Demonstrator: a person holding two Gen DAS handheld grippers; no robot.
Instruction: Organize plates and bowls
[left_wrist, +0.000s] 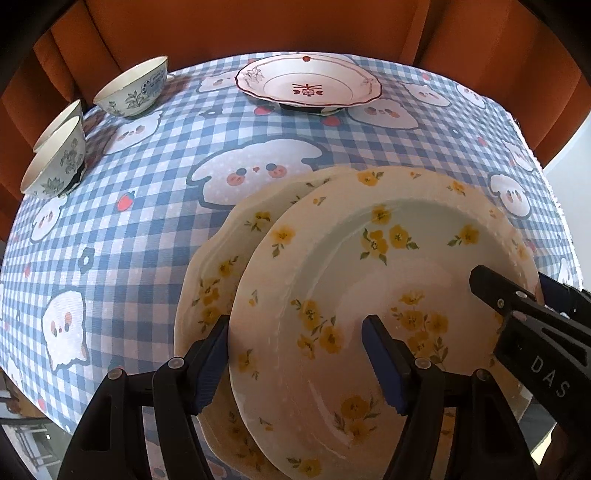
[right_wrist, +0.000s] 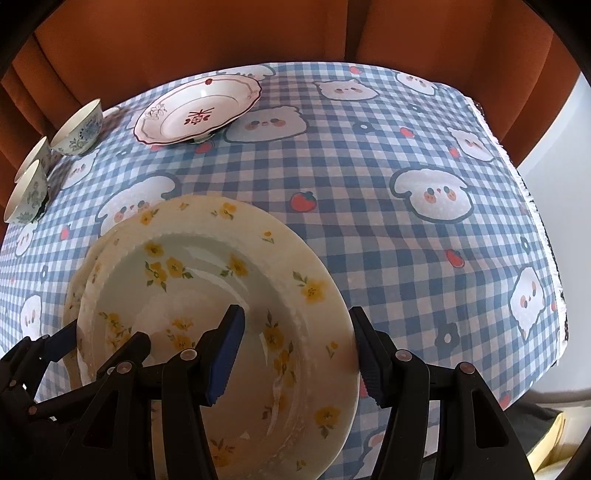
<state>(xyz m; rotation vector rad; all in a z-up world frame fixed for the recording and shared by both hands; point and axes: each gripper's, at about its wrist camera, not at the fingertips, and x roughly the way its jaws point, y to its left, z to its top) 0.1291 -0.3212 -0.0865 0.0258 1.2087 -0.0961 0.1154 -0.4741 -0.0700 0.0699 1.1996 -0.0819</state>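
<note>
The left gripper straddles the near-left rim of the top plate: one ribbed blue pad sits outside the rim, the other over the plate's well, jaws about half open. Whether the pads press the rim I cannot tell. The right gripper straddles the opposite rim the same way, one pad inside, one outside, also about half open; its grip is likewise unclear.

The top plate is glossy cream ceramic with yellow flowers and a beaded, scalloped edge. It lies offset over a matching lower plate, whose rim shows on the left.

Both plates are over a blue-and-white gingham cloth printed with cartoon animals and strawberries. Farther back stands a white wavy-edged dish with red trim. At far left are three round porcelain bowls with blue-green floral patterns. Orange pleated curtains hang behind.
</note>
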